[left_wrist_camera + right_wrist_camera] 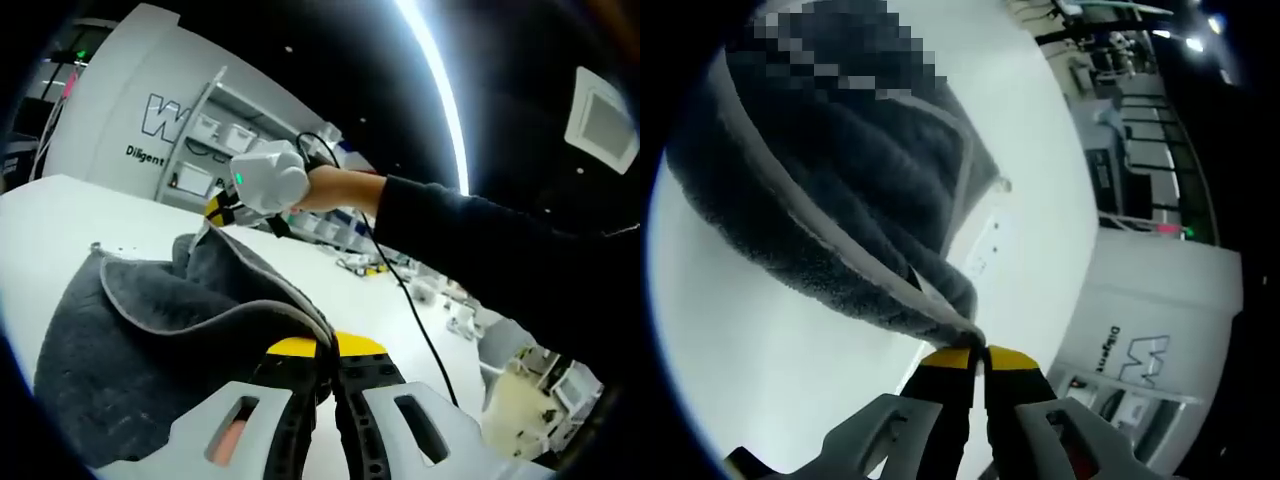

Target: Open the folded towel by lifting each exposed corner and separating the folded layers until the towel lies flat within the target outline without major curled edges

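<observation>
The white table [60, 230] spreads out beyond both my tongs, and in the right gripper view it runs under and past the cloth to a white wall [1160, 300] with dark lettering. The dark grey towel [150, 340] with its pale hemmed border hangs bunched and lifted between my two tongs, its folds sagging to the left of my left tongs [333, 352] and rising away above my right tongs [978, 352]. My left tongs are closed tight, yellow tips together, pinching the towel's edge right at the tips. My right tongs are likewise clamped shut on a corner of the towel's hem. In the left gripper view my other arm in a dark sleeve [480, 250] reaches in from the right, holding the white body of the right tongs beyond the towel's far end.
</observation>
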The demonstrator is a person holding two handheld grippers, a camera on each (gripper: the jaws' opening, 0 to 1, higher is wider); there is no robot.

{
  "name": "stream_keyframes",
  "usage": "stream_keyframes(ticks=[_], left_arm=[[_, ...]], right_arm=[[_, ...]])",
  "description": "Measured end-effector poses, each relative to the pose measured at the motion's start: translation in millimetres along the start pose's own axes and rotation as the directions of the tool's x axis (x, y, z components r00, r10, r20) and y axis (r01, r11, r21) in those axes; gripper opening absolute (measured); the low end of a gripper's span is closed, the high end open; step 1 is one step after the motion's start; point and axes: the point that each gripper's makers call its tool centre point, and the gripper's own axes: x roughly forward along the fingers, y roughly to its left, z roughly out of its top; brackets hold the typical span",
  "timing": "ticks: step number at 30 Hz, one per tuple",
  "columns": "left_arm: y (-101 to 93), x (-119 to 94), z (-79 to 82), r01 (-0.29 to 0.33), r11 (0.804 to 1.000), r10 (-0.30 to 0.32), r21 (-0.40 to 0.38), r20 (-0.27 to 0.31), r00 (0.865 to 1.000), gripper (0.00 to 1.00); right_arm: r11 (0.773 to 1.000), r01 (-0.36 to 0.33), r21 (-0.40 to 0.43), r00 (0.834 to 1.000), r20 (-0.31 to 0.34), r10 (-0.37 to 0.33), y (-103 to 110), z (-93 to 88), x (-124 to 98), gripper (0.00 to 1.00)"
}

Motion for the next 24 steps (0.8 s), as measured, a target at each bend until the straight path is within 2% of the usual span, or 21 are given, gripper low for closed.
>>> stream_keyframes(ticks=[8, 18, 24], left_arm=[[-8.9, 16.3, -13.4, 0.005, 1.0, -0.005, 0.011, -0.033, 0.999, 0.02], [-29.1, 36.6, -34.9, 0.025, 0.999, -0.022, 0.028, -0.08, 0.997, 0.02], [-32.9, 50.0, -49.6, 0.025, 0.999, -0.02, 0.042, -0.114, 0.993, 0.02]], right_arm=[[1.0, 0.015, 0.004, 0.999, -0.033, -0.015, 20.8, -24.5, -3.1, 0.0], [0.999, 0.022, 0.047, 0.998, -0.059, -0.019, 45.9, -45.7, -18.7, 0.0], [0.998, 0.011, 0.069, 0.997, -0.079, -0.005, 76.6, -55.6, -10.4, 0.0]])
